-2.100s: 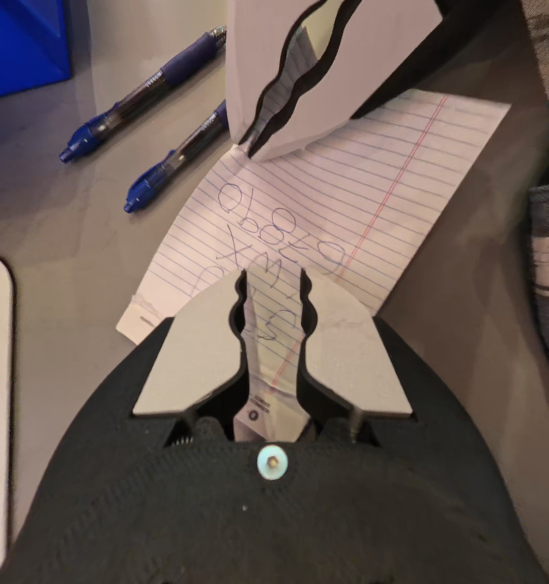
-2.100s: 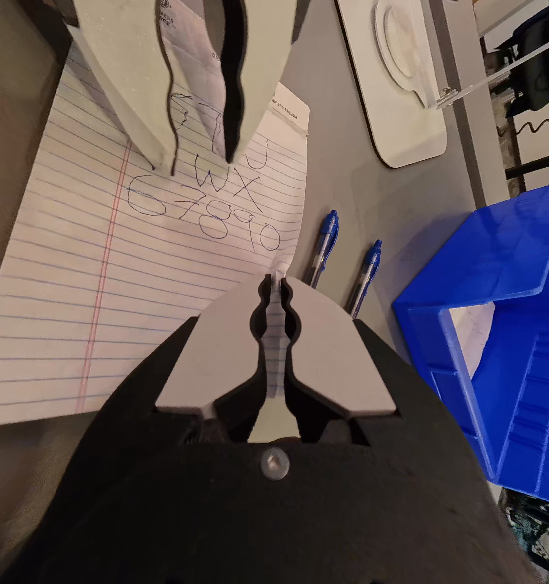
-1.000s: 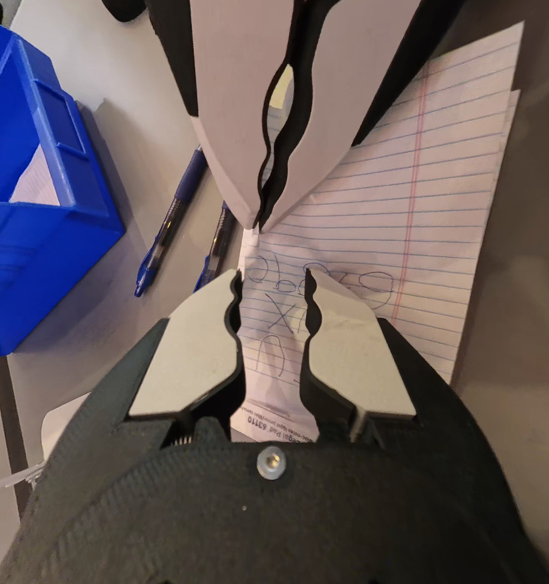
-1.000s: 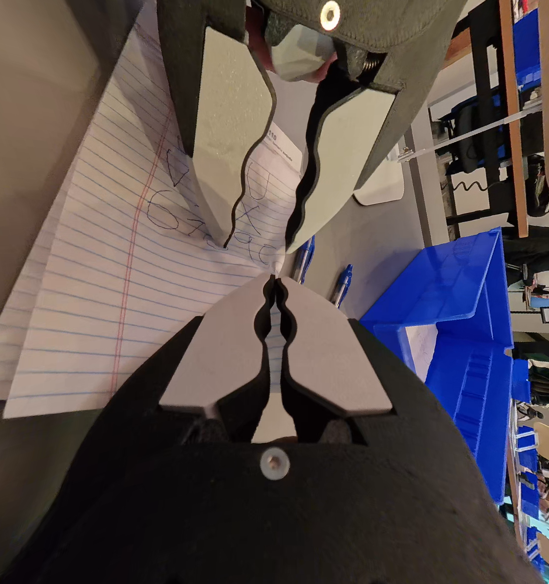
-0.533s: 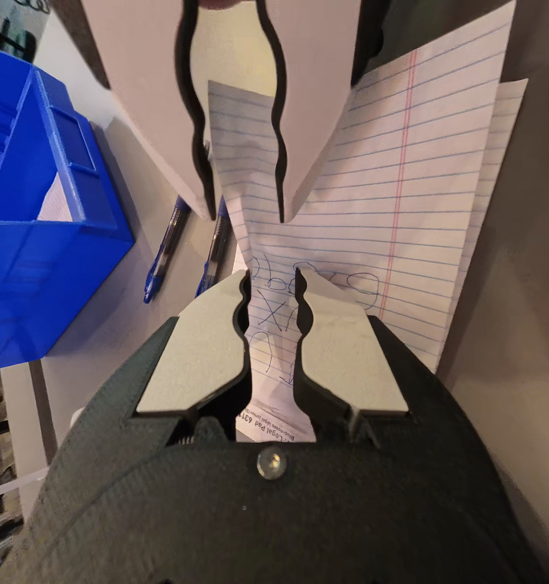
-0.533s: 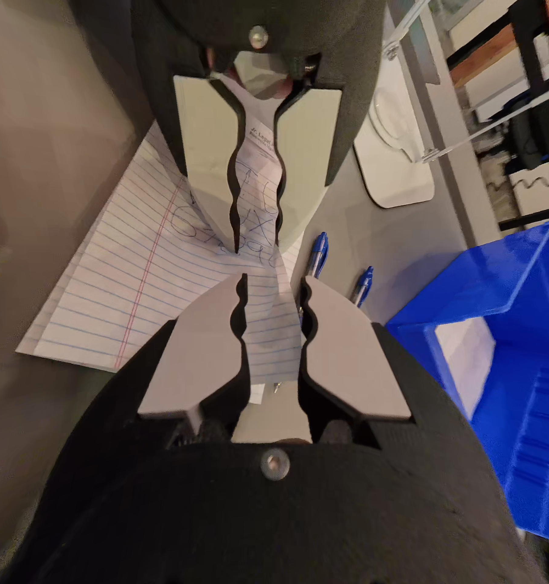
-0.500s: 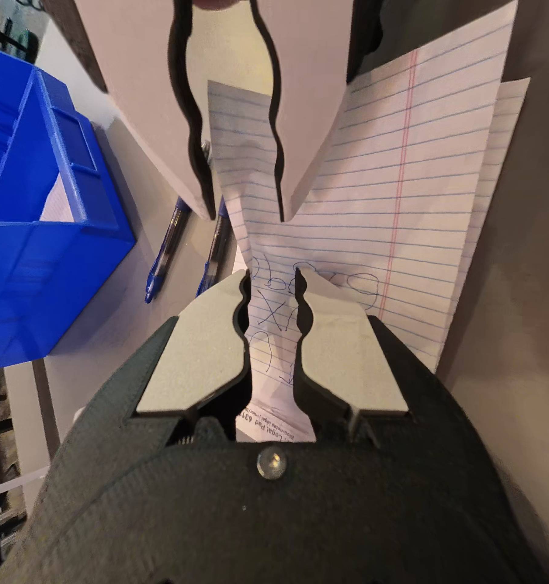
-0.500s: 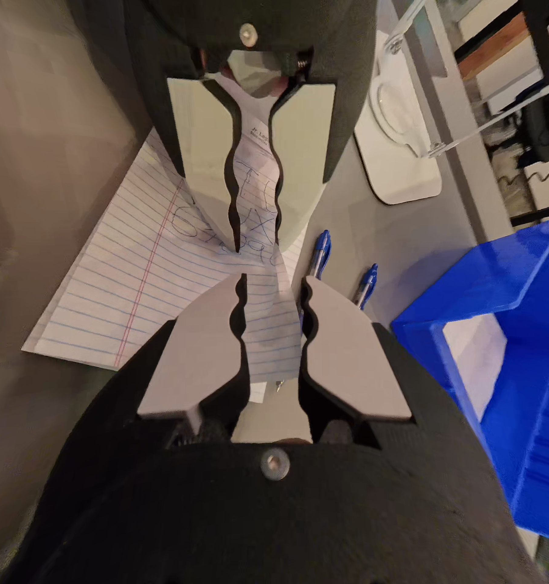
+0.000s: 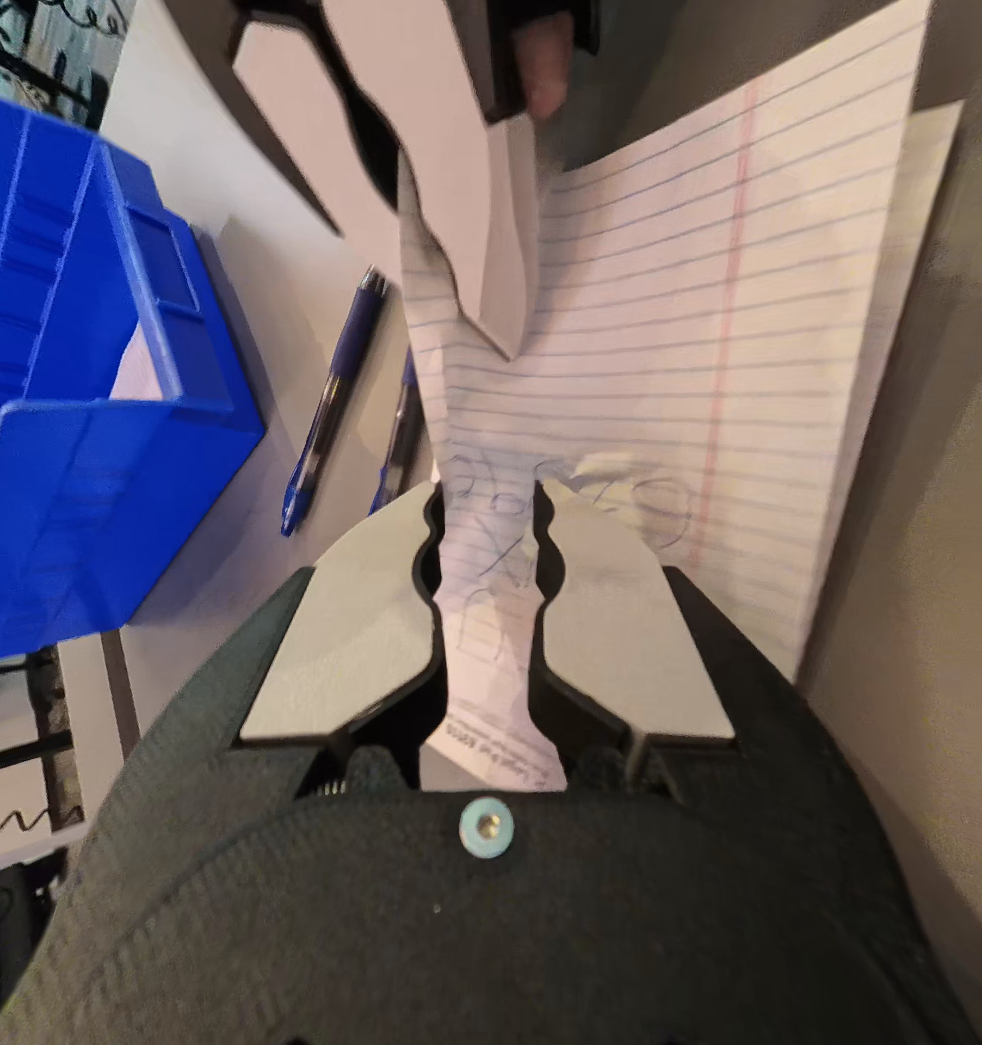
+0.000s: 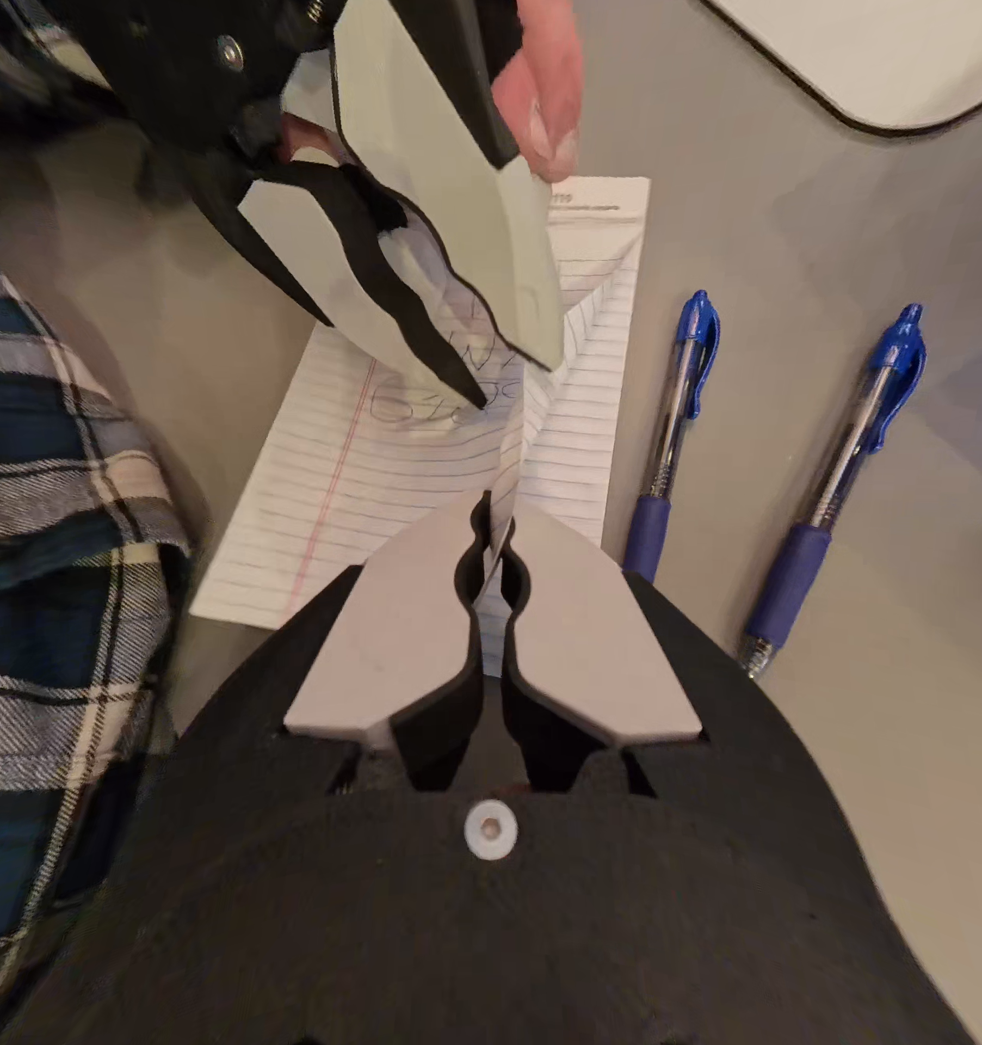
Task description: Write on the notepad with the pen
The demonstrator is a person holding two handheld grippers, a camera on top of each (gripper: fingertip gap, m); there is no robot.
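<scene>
A lined paper sheet (image 9: 647, 339) with blue handwriting is lifted and bent off the notepad (image 10: 584, 396) on the grey table. My left gripper (image 9: 487, 486) is shut on the sheet's written top part, which bunches and crumples between its pads. It shows in the right wrist view (image 10: 517, 384) with paper inside the jaws. My right gripper (image 10: 500, 503) is shut on the sheet's side edge, which runs thin between its pads. One of its fingers (image 9: 494, 237) shows at the top of the left wrist view. Two blue pens (image 10: 669, 430) (image 10: 839, 497) lie loose beside the pad.
A blue bin (image 9: 81, 424) stands left of the pens (image 9: 336, 407). A white rounded board (image 10: 873, 45) lies at the far right. A plaid sleeve (image 10: 53, 452) is at the left and a person's fingertip (image 10: 545, 85) is behind the left gripper. The gap from one gripper's tips to the other's is roughly 4 cm.
My right gripper held the sheet's corner, opened half a second ago, and has shut once more on its edge. Both grippers turned and the sheet is more lifted and crumpled.
</scene>
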